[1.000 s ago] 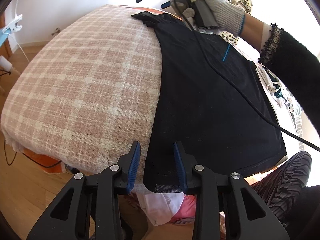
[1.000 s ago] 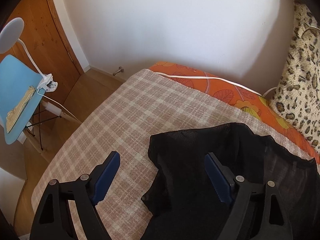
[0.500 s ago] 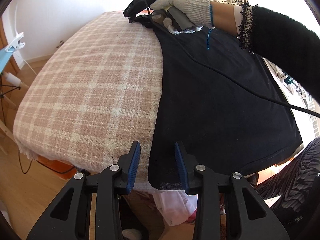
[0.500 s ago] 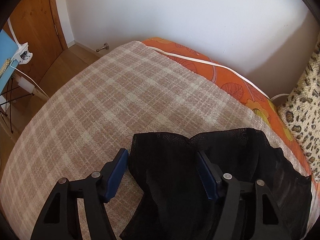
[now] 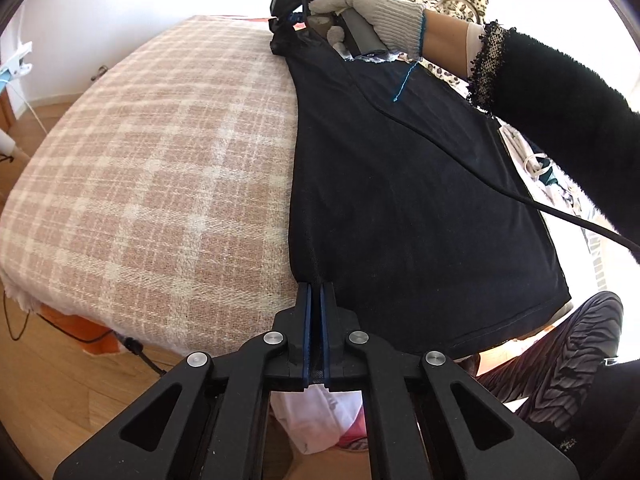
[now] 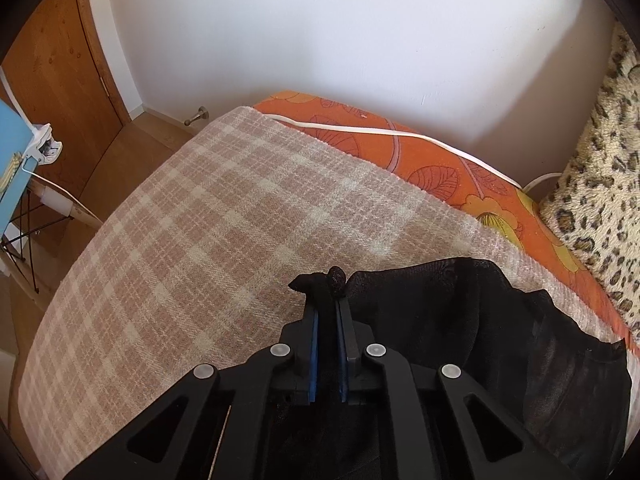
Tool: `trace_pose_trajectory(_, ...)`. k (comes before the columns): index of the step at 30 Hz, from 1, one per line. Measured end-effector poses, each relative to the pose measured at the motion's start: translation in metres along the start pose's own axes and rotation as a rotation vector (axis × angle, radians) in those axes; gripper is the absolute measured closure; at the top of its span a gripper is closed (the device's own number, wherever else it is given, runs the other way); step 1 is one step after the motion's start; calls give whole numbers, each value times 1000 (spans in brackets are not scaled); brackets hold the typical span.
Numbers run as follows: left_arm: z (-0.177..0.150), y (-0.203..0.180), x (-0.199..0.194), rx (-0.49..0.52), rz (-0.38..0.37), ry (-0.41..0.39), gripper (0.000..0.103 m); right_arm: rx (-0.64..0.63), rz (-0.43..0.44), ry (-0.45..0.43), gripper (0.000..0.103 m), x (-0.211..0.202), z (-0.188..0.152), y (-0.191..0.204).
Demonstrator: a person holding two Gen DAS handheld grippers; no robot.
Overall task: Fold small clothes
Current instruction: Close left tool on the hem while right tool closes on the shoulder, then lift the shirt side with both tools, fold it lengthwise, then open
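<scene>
A black mesh top [image 5: 404,200] lies spread along the right part of a bed covered by a pink plaid blanket [image 5: 160,168]. My left gripper [image 5: 316,292] is shut on the near bottom corner of the top at the bed's front edge. My right gripper [image 6: 328,304] is shut on the far corner of the black top [image 6: 500,340], with a bunch of fabric poking out past its tips. In the left wrist view a gloved hand [image 5: 372,12] holds that right gripper [image 5: 282,38] at the top's far end, and its black cable crosses the cloth.
An orange floral sheet [image 6: 420,160] with a white cable runs along the wall behind the blanket. A leopard-print cushion [image 6: 600,184] sits at the right. A blue chair [image 6: 12,160] and a wooden door stand at the left. A person's striped trouser leg [image 5: 560,360] is by the bed's right front.
Both grippers have shut on the black top: the left on its near corner, the right on its far corner after dropping onto it. The fabric edge between them now looks pulled straight.
</scene>
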State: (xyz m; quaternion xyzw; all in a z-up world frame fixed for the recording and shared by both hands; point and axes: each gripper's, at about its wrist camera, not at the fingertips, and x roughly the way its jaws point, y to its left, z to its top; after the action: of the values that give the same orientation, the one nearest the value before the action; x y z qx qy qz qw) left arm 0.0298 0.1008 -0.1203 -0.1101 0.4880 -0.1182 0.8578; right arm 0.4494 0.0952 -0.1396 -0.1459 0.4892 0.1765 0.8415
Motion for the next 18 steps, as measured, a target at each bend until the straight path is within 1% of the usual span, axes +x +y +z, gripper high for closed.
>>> trace_pose_trajectory(3, 1, -7, -5, 18, -37, -21, 101, 17, -2, -27, 100, -14, 2, -13)
trace_pose_trajectory(10, 8, -27, -9, 86, -75, -56, 101, 53, -22, -83, 101, -50, -1, -43)
trace_pose_trajectory(14, 14, -44, -5, 128, -96, -58, 101, 68, -51, -99, 101, -63, -6, -60)
trace_pose_trajectory(18, 17, -66, -1, 184, -119, -53, 101, 107, -70, -111, 101, -78, -17, -87)
